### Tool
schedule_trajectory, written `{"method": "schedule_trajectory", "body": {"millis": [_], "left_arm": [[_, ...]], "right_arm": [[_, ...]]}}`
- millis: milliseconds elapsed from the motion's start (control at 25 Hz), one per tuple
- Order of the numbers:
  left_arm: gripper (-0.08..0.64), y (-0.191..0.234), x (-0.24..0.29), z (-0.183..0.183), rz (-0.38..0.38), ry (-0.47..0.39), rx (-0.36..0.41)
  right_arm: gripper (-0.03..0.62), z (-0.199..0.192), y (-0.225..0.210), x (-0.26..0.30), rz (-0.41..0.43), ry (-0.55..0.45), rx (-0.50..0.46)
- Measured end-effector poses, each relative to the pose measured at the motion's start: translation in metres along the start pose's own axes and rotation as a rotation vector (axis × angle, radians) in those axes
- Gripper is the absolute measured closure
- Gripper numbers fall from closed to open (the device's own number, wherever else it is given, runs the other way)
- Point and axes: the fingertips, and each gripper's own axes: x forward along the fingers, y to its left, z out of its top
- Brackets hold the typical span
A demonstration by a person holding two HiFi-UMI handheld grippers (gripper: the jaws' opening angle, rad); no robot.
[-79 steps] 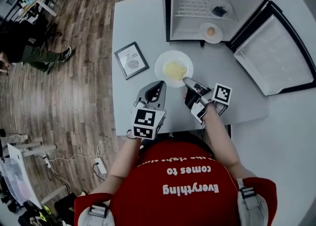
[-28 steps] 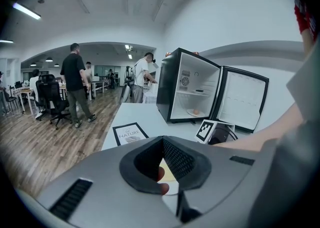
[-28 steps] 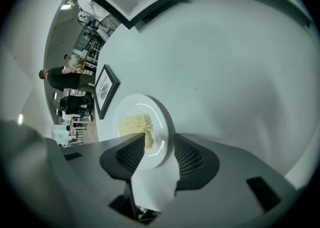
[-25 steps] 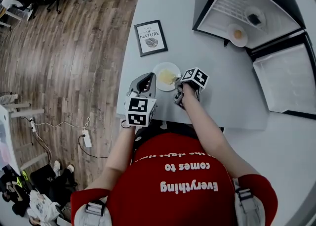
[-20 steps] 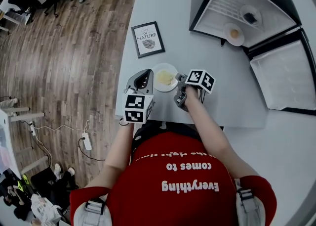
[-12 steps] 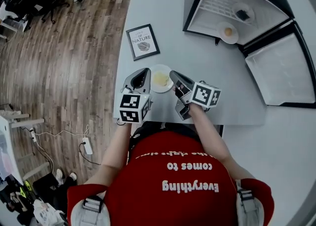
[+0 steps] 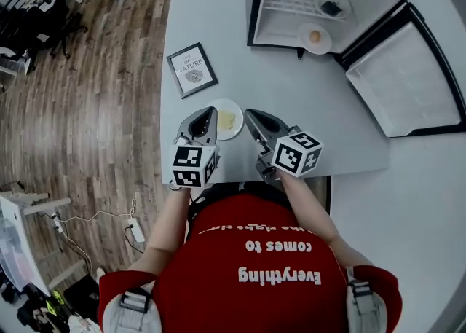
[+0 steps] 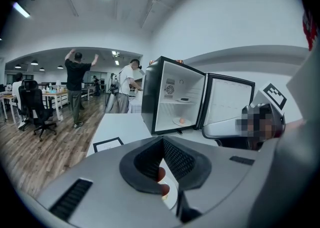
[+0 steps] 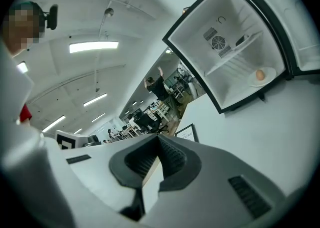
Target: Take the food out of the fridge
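The small fridge (image 7: pixel 291 4) stands open at the table's far end. On its floor lies a white plate with a round orange food (image 7: pixel 314 36), seen too in the right gripper view (image 9: pixel 259 75). A dark item (image 7: pixel 331 9) rests on its wire shelf. A white plate of yellow food (image 7: pixel 227 119) sits on the table between my grippers. My left gripper (image 7: pixel 208 111) hovers at its left edge, jaws together, empty. My right gripper (image 7: pixel 248 114) is lifted just right of the plate, shut on nothing, pointing roughly level toward the fridge (image 9: pixel 235 47).
A framed print (image 7: pixel 192 70) lies on the table left of the fridge. The fridge door (image 7: pixel 404 80) hangs open to the right. The table's near edge is right below my grippers. People and office chairs (image 8: pixel 35 107) are far off on the wood floor.
My right gripper has risen from beside the plate and swung from pointing down to about level. The left gripper shifted slightly. The plate stays on the table.
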Motion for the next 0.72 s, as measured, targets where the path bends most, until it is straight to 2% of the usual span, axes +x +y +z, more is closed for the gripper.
{"method": "schedule_trajectory", "body": {"millis": [160, 400, 720], "left_arm": [[0.554, -0.017, 0.013, 0.009, -0.036, -0.003, 0.033], [0.554, -0.056, 0.036, 0.023, -0.107, -0.006, 0.060], [0.554, -0.106, 0.068, 0.042, -0.183, -0.018, 0.090]], "right_arm": [[0.580, 0.017, -0.016, -0.022, -0.041, -0.055, -0.039], [0.580, 0.039, -0.066, -0.065, -0.210, -0.119, -0.066], [0.580, 0.093, -0.132, -0.107, -0.345, -0.183, -0.052]]}}
